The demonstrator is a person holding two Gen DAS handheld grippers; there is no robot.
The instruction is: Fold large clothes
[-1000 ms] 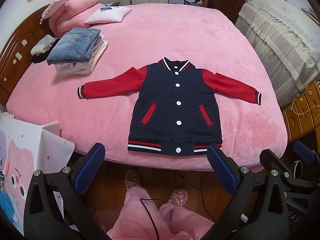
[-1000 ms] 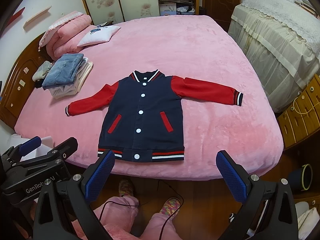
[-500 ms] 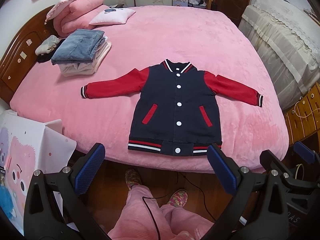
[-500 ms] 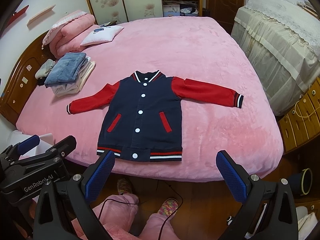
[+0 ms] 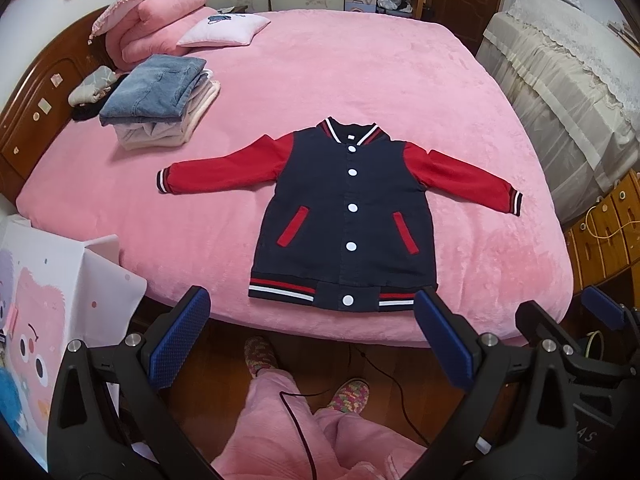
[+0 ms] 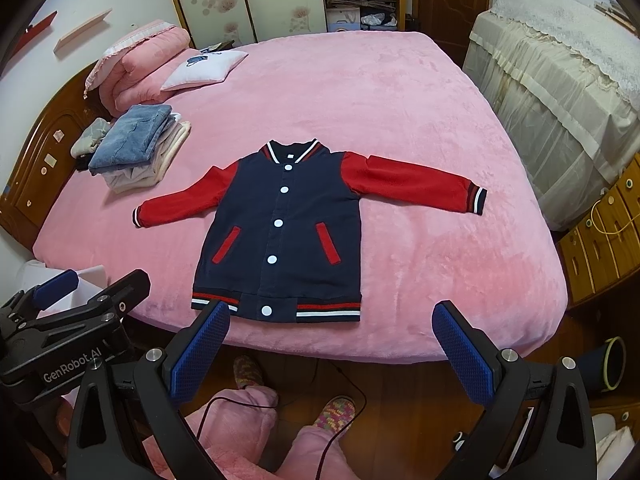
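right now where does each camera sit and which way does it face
Left wrist: on the left gripper, held off the near edge of the pink plush bed, facing the navy jacket with red sleeves; its blue-padded fingers, the right gripper and pink-trousered legs show.
Right wrist: on the right gripper, same facing; the left gripper shows at left.
Shared: the jacket, the stack of folded clothes, slippered feet.

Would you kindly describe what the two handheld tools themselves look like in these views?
Both are matte black frames with silver bolts. The left tool and right tool carry long fingers faced with blue, dimpled pads. White "GenRobot.AI" lettering marks the left one's body.
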